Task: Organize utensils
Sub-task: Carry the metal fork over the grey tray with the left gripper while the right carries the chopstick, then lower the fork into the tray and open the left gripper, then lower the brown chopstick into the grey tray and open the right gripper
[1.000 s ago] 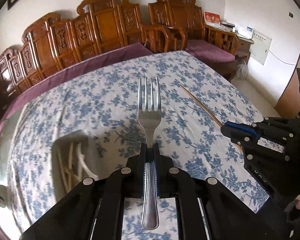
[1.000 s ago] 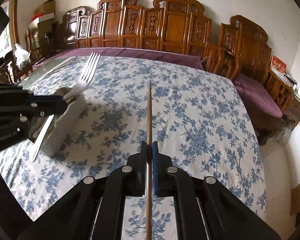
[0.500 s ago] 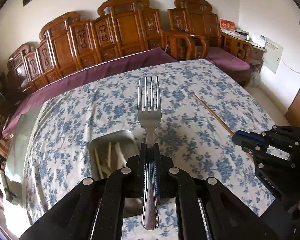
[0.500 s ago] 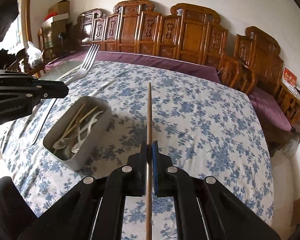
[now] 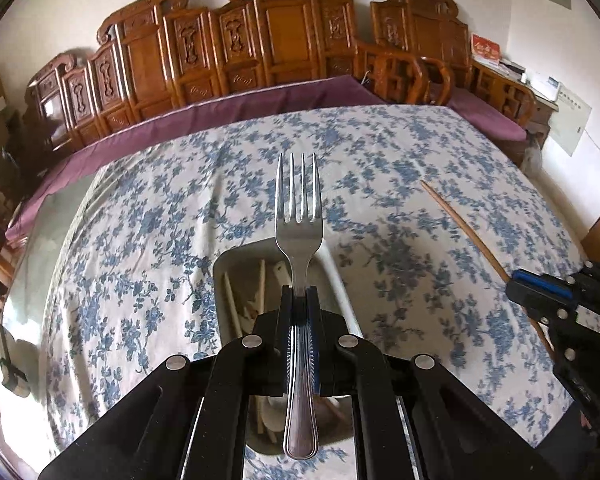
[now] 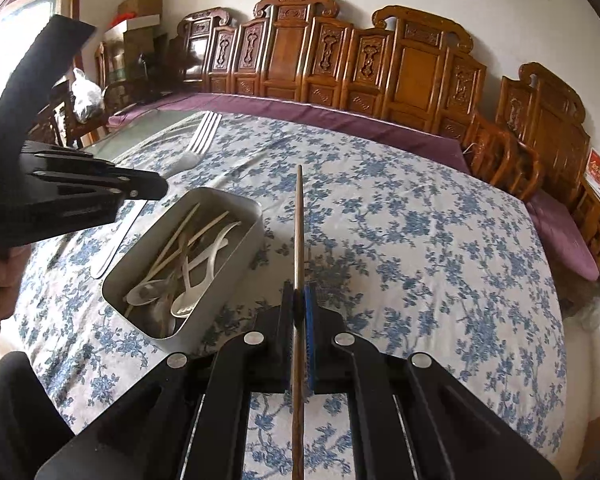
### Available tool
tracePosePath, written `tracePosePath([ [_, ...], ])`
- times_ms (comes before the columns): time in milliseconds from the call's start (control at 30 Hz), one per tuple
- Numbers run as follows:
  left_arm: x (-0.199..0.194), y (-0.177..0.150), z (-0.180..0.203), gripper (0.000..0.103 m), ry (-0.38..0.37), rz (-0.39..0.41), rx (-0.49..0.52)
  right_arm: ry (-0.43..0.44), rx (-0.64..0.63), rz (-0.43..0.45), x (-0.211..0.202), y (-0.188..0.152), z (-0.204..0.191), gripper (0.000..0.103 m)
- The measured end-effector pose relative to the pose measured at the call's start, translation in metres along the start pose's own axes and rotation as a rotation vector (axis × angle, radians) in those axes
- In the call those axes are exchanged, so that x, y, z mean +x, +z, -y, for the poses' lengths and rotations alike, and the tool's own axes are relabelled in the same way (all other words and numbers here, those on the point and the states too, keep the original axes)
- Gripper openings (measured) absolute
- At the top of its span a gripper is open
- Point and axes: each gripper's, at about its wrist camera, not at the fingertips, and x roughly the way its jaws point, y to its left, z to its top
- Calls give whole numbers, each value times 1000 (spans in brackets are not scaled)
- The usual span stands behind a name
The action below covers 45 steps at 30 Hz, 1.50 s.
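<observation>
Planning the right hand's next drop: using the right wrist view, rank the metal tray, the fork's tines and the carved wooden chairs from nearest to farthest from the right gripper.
1. metal tray: just left of the right gripper, on the tablecloth.
2. fork: its tines sit farther left and beyond the tray, held by the left gripper.
3. carved wooden chairs: farthest, along the wall behind the table.
</observation>
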Motion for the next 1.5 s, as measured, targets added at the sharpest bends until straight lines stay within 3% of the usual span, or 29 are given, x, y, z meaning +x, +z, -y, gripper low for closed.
tracePosePath([
  [300,45,-18,-11,6,-6,-70,-24,14,-12,-17,16,5,-5,6],
  [567,58,-24,-17,6,-5,-106,-42,26,-25,-24,23,9,-16,6],
  [800,44,-29,-29,10,-8,-80,-66,37,-34,-28,26,11,-28,6],
  [867,35,-33,-34,19,-8,-67,-75,39,-38,-29,27,12,-33,6],
  [1100,5,-48,-54,22,-2,-27,-92,65,-43,-30,33,20,-54,6],
  [1333,-13,-59,-75,38,12,1,-112,98,-46,-41,45,31,-78,6],
  [1500,-20,-64,-89,38,22,9,-128,122,-45,-49,57,40,-94,6],
])
